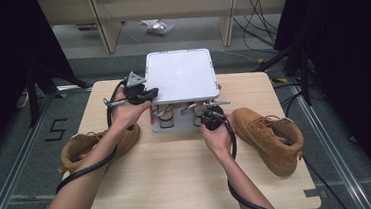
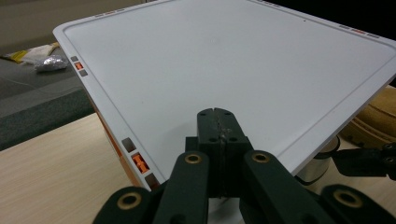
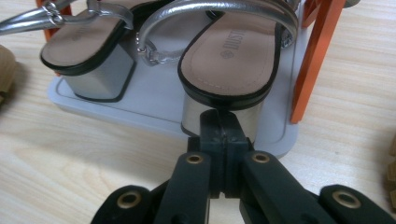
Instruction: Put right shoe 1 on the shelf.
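Directly ahead of the right gripper (image 3: 223,125) stands a sandal (image 3: 229,60).

The near half of the worktop (image 1: 179,180) lies bare between the two boots (image 1: 271,138), leaving open room for both forearms. Farther back, the shoe rack (image 1: 181,77) blocks the middle: its white top covers the lower shelf, where two sandals (image 3: 233,60) and orange posts (image 3: 317,56) narrow the opening just ahead of the right gripper (image 3: 223,128).
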The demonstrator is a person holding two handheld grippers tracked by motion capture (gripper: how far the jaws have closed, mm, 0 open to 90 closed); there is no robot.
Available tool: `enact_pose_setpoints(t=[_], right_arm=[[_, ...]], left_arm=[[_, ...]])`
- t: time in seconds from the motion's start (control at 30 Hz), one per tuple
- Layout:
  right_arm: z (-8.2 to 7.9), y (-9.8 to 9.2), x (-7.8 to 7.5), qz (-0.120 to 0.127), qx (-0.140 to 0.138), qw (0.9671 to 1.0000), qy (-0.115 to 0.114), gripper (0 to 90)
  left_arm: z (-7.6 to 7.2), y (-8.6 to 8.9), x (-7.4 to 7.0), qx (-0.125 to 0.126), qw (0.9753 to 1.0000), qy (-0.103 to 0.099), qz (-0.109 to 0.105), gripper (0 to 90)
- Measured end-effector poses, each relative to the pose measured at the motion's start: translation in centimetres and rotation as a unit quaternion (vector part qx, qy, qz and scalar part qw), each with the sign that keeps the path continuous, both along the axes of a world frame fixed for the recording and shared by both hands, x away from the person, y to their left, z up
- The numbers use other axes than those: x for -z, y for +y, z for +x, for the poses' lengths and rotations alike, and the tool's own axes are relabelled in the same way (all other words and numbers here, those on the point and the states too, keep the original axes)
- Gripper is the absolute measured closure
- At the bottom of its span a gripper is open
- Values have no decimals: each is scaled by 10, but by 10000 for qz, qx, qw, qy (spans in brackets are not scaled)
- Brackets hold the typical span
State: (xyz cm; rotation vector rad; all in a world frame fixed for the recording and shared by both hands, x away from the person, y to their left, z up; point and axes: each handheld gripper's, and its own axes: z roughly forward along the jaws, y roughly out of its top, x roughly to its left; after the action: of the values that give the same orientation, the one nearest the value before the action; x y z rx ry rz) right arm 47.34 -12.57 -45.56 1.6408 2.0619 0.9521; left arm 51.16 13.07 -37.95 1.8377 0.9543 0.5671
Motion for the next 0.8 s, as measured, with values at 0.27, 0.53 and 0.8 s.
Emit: enact_pose_setpoints(t=[0.27,0.53,0.8], right_arm=[[6,1,8,-135,-17,9998,-173,900],[11,5,9,-303,-65,9992,-252,900],[12,9,16,-261,-7,9995,-186,900]], left_arm=[[0,0,0,10,10000,12,9,896],[0,0,0,9,10000,5,-4,896],[-1,0,0,15,10000,1,5,896]])
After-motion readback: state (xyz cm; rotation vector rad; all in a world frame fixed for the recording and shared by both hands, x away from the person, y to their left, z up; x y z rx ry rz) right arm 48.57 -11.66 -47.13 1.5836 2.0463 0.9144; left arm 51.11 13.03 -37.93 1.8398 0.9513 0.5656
